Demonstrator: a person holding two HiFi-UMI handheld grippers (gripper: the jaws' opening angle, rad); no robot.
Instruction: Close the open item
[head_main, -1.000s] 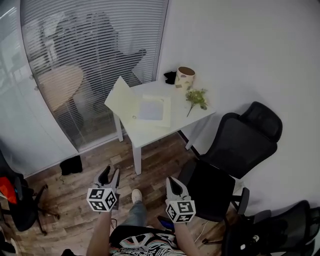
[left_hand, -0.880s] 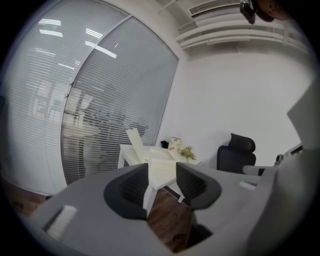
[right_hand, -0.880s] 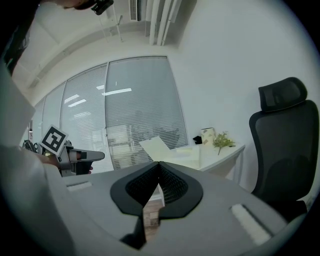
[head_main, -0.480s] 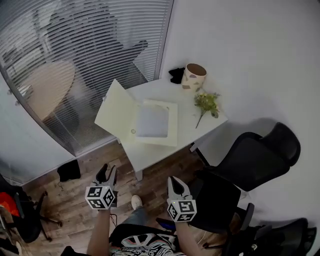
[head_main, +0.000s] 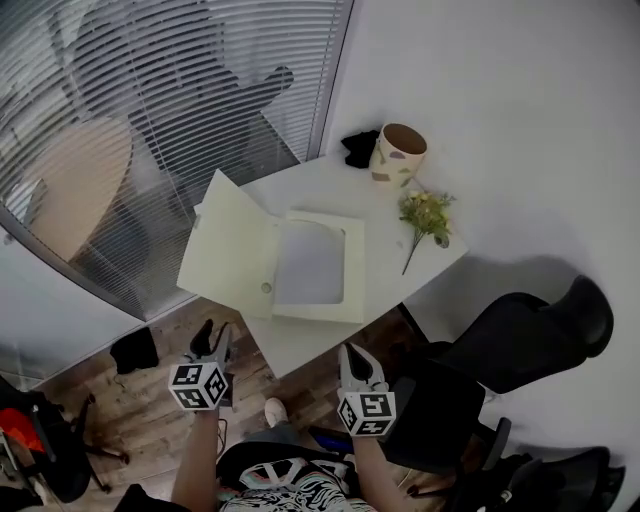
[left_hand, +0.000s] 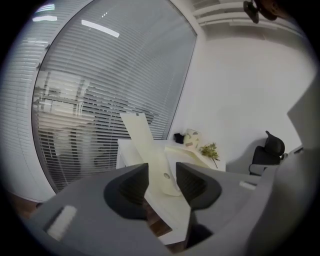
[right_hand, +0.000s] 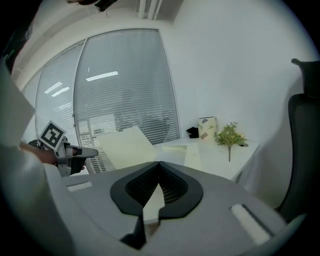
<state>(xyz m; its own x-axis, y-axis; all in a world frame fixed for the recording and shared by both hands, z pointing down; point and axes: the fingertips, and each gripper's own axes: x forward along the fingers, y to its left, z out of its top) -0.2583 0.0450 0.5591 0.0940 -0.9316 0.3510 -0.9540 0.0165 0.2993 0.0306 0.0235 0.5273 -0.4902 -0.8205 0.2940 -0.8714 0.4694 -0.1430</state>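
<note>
A pale cream flat box lies open on the small white table, its lid standing up at the left. Both grippers hang short of the table's near corner, touching nothing. My left gripper is open and empty; in the left gripper view the box and its raised lid show through the gap between the jaws. My right gripper is shut and empty, its jaw tips meeting. The right gripper view shows the lid and the left gripper.
A patterned cup, a black item and a flower sprig sit at the table's far side. A black office chair stands at the right. A blinds-covered glass wall runs along the left. Something black lies on the wood floor.
The table and box have come nearer and look larger in the head view. Both grippers stay low in front, left open and right shut as before.
</note>
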